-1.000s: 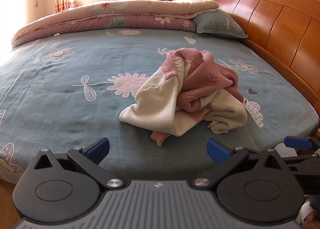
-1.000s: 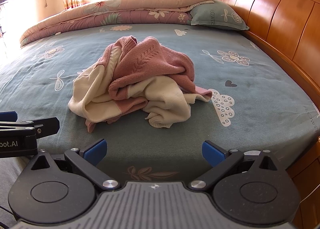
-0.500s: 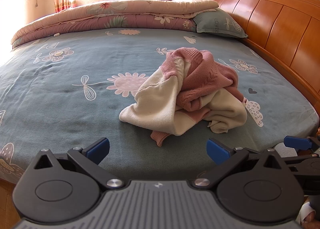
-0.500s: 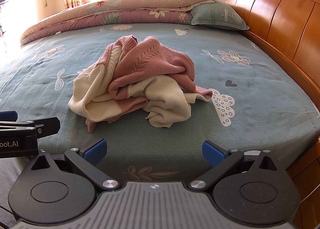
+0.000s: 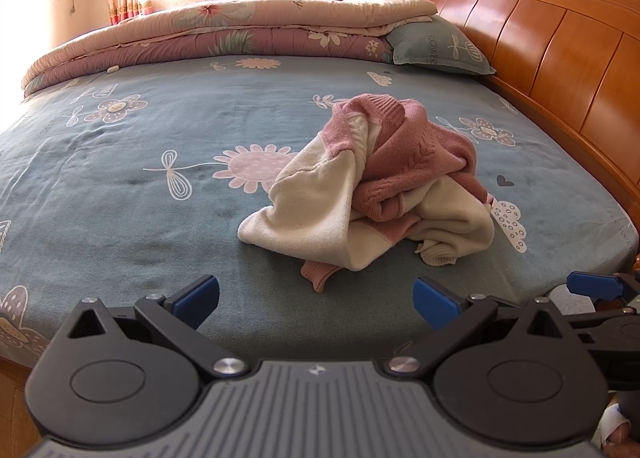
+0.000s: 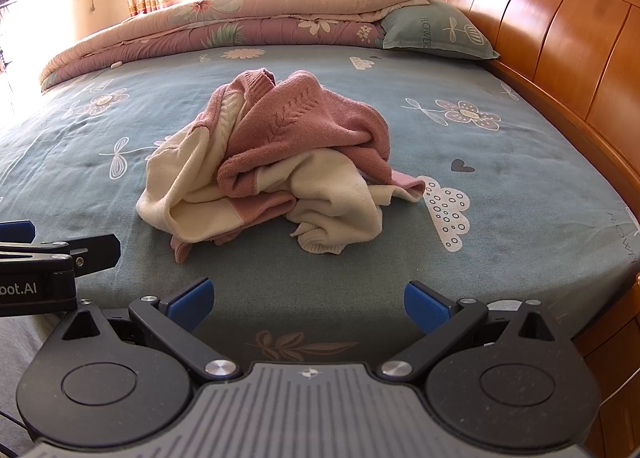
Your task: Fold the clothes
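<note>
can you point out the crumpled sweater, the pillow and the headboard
sweater (image 6: 304,118), right wrist view, on the pink knit top of the heap
pillow (image 6: 436,32), right wrist view, middle of its blue-grey cover
headboard (image 5: 560,58), left wrist view, on a wooden panel

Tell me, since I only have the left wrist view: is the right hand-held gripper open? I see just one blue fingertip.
Observer: Yes. The right hand-held gripper is wide open and holds nothing. It is short of the sweater.
Operator: Is there any loose edge on the sweater's right side?
Observer: A pink hem lies flat on the sheet and touches the cloud print.
</note>
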A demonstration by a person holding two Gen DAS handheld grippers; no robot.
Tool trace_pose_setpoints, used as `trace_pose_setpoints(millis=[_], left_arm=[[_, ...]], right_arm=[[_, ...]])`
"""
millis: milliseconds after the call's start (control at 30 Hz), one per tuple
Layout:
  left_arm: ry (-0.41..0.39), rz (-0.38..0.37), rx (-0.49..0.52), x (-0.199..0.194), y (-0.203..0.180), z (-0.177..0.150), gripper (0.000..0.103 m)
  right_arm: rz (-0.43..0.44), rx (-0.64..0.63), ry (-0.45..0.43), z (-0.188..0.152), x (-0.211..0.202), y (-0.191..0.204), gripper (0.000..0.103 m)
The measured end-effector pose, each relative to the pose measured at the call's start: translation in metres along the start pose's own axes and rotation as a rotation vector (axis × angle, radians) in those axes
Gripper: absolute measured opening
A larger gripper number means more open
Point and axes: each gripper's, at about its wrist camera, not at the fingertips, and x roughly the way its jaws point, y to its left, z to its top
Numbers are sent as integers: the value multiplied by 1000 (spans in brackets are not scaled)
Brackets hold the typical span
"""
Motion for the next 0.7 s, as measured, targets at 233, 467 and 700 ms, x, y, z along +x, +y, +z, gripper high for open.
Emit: trace_pose_setpoints(millis=[233, 467, 700], left_arm=[[2, 1, 5, 4, 1, 3, 103], [21, 4, 17, 17, 1, 6, 103], [37, 25, 23, 36, 2, 19, 103]], right_arm=[[-6, 3, 8, 2, 5, -2, 103], [-3, 17, 30, 2, 16, -6, 103], [3, 28, 53, 7, 32, -12, 103]])
